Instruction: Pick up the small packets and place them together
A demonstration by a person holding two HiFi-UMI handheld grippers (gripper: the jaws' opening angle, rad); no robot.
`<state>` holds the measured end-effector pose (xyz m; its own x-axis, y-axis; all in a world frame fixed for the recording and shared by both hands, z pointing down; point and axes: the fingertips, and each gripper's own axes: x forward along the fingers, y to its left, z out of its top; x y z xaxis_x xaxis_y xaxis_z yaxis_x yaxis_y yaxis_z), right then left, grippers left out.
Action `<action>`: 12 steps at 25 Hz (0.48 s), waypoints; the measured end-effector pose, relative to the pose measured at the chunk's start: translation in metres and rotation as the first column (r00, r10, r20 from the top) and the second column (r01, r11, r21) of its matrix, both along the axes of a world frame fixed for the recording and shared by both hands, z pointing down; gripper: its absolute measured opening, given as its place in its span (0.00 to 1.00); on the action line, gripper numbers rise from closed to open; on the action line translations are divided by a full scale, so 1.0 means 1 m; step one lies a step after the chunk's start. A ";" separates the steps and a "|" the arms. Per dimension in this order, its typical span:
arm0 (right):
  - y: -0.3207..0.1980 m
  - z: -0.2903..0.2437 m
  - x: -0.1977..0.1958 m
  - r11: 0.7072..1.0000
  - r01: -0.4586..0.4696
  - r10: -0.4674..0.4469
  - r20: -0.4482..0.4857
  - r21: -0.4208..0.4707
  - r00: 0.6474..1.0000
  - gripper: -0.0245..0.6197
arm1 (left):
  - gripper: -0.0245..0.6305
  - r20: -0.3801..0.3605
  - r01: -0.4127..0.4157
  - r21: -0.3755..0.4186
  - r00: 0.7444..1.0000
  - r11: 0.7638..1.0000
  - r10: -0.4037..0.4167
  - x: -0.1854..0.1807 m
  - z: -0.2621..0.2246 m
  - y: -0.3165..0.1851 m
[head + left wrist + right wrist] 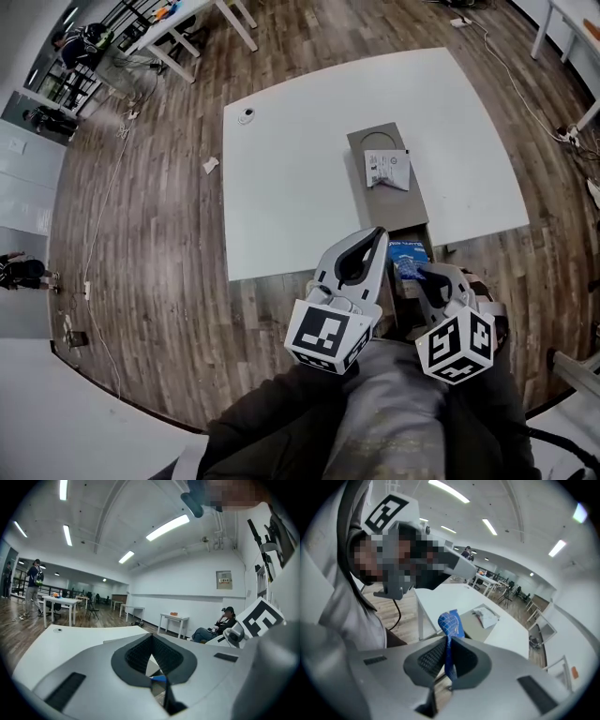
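The blue packet (408, 255) has thin white lines on it like a net, and some small print, but the words are too tiny to read. The right gripper (424, 273) has its two jaws pressed tight on this blue packet, which sticks up from between them in the right gripper view (451, 622). It is held up in the air just past the near edge of the white table (291, 187). A white packet (387, 169) with dark print lies flat in a gray tray (375, 204) on the table. That print is too small to read too. The tray also has a round ring mark near its far end. The left gripper (379, 232) is right beside the right one, to its left. Its jaws are pressed together at the tips with nothing between them, as the left gripper view (151, 637) shows. A small round thing (246, 115) sits at the far left corner of the table. A scrap of paper (211, 165) lies on the wood floor beside the table.
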<state>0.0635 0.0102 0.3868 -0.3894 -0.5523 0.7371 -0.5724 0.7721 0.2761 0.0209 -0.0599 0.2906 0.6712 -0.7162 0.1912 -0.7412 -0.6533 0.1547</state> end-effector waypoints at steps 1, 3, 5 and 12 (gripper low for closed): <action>-0.003 -0.009 0.002 1.000 -0.008 0.008 0.011 0.021 1.000 0.07 | 0.04 0.000 0.001 0.008 1.000 1.000 -0.001 0.000 -0.004 -0.001; -0.013 -0.027 0.005 0.997 -0.024 0.022 0.025 0.068 0.999 0.07 | 0.04 -0.003 0.006 0.025 1.000 1.000 -0.005 0.000 -0.011 -0.005; -0.026 -0.041 0.008 0.993 -0.040 0.038 0.024 0.113 0.999 0.07 | 0.04 -0.006 0.011 0.035 1.000 0.999 -0.011 -0.001 -0.016 -0.009; -0.082 -0.052 0.008 0.979 -0.077 0.082 -0.018 0.191 0.996 0.07 | 0.04 -0.005 0.048 0.034 0.999 0.998 -0.048 -0.023 -0.020 -0.036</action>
